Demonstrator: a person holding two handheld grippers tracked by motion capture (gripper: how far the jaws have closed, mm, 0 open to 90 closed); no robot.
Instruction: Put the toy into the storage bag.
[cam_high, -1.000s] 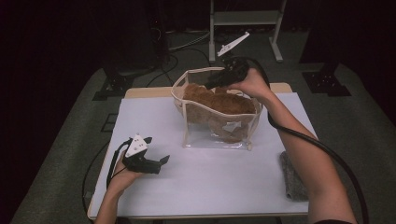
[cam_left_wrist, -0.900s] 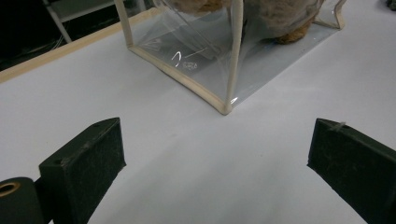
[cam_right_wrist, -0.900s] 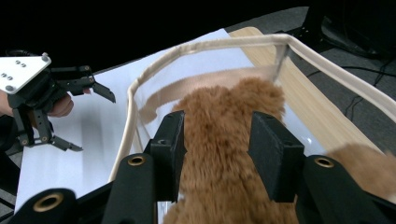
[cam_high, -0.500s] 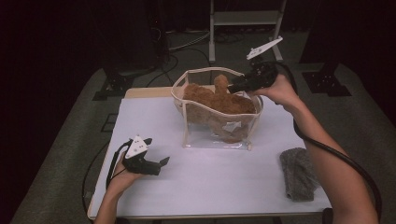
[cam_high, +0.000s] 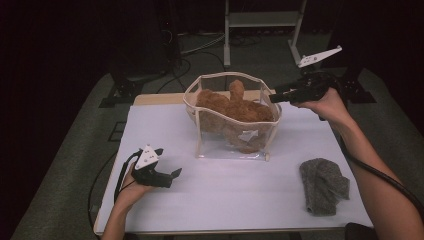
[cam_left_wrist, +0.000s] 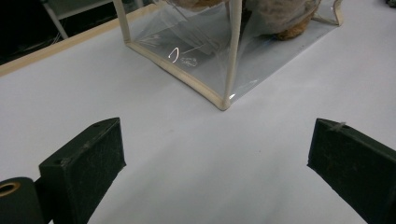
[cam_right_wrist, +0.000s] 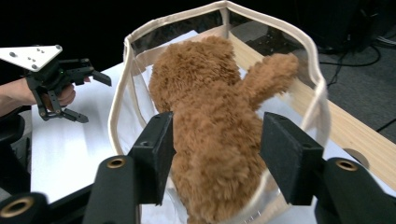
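Note:
A clear bag with cream trim (cam_high: 200, 125) stands open on the white table (cam_high: 225, 195). Inside it lies a brown teddy bear (cam_high: 235, 107) with one arm raised above the rim. My right gripper (cam_high: 276, 96) hovers just outside the bag's right rim, pointing at it. Its jaws have just been opening and nothing is between them. In the right gripper view the teddy bear (cam_right_wrist: 215, 140) and the bag's rim (cam_right_wrist: 122, 93) lie beyond that gripper (cam_right_wrist: 217, 126). My left gripper (cam_high: 169, 161) rests on the table at the front left, open and empty, facing a bottom corner of the bag (cam_left_wrist: 225, 100).
A crumpled grey cloth (cam_high: 322, 185) lies on the table at the front right. A wooden strip (cam_high: 155, 99) edges the table's far side. Dark stands and cables crowd the floor behind it. The right gripper's cable (cam_high: 385, 180) trails along the forearm.
My right gripper has pulled out from over the bag and gone right, its jaws spreading apart. The teddy bear's arm now sticks up. The left gripper has not moved.

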